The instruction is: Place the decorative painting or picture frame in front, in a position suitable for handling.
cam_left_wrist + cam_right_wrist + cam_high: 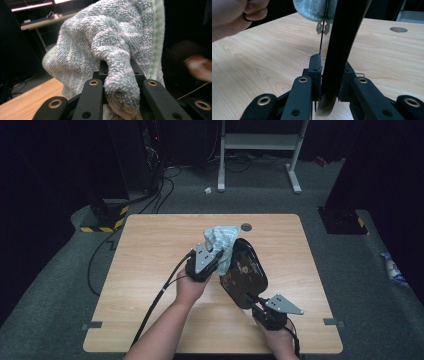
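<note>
left claw (214,256) clenched on bunched towel (221,240), pressed to the tray (245,272) face just right of it. right claw (255,306) grips the tray's near rim; tray tilted off desk (150,270), long axis running away from right claw.

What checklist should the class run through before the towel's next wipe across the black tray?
1. Left gripper clamped on the towel: ok, a fold sits pinched between its jaws.
2. Right gripper clamped on the tray rim: ok.
3. Tray lifted and tilted off the table: ok.
4. Towel touching the tray surface: ok in the high view, at the tray's far end.
5. Tray already clean: cannot tell, too dark and glossy.
6. Cable free of the tray: ok.
</note>
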The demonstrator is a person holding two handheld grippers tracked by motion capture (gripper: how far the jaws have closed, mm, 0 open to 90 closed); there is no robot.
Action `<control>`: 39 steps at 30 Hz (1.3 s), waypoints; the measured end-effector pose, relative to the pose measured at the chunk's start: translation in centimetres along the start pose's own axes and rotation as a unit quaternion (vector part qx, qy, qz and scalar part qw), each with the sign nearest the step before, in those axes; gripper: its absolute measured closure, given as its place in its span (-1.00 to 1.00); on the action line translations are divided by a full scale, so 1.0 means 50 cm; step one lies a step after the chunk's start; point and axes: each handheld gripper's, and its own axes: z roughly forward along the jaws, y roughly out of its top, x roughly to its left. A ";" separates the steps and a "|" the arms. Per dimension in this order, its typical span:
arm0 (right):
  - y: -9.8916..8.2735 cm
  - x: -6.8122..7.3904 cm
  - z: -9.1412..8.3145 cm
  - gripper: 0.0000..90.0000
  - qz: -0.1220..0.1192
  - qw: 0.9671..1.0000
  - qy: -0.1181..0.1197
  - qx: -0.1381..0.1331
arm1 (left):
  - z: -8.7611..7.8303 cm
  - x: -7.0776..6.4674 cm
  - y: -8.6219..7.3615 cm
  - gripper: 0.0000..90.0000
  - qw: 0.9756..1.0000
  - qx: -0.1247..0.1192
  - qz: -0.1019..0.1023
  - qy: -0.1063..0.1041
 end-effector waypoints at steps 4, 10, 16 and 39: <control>0.000 0.000 0.000 0.71 0.000 1.000 0.000 0.000 | -0.004 -0.012 -0.009 0.73 1.000 -0.002 0.003 -0.006; -0.002 0.001 0.000 0.71 -0.002 1.000 -0.001 0.001 | -0.028 -0.062 -0.006 0.73 0.998 -0.017 0.042 -0.036; -0.002 0.001 0.001 0.71 -0.002 1.000 -0.002 0.002 | -0.051 -0.116 0.009 0.73 0.994 -0.037 0.084 -0.062; -0.001 0.000 0.001 0.71 -0.003 1.000 0.000 0.001 | -0.022 -0.048 -0.011 0.73 0.998 -0.016 0.044 -0.038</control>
